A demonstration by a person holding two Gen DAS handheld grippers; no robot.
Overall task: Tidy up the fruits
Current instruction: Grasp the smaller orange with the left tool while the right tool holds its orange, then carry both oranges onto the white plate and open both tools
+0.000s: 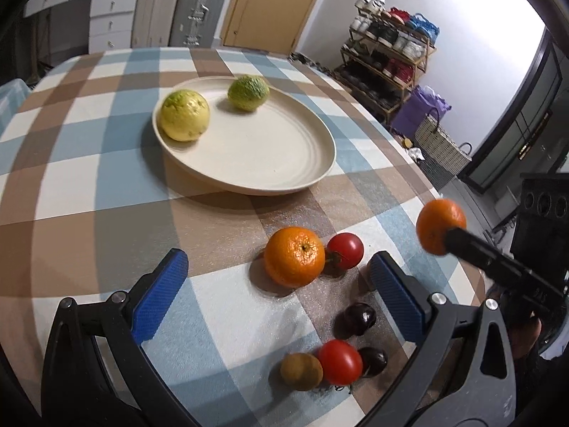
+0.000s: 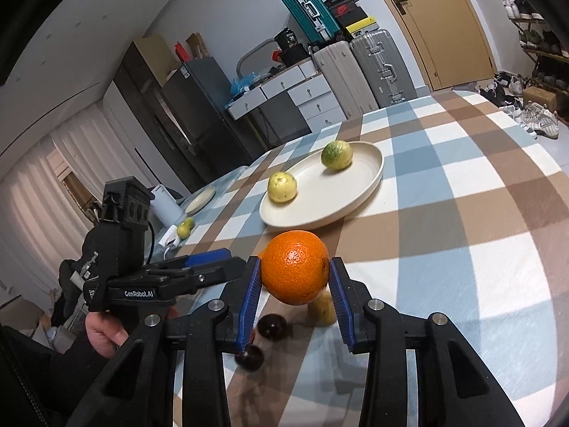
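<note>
Orange mandarin [image 2: 295,267] | gripped, right tongs [image 2: 294,274] | stem end facing right pad

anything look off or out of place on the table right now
Nothing looks spilled or damaged. The plate holds only a yellow fruit and a green one; the rest still sit loose on the tablecloth near an orange. The right gripper holds another orange off the table.

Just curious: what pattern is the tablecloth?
Blue, brown and cream checked cloth; clearest in the left wrist view.
</note>
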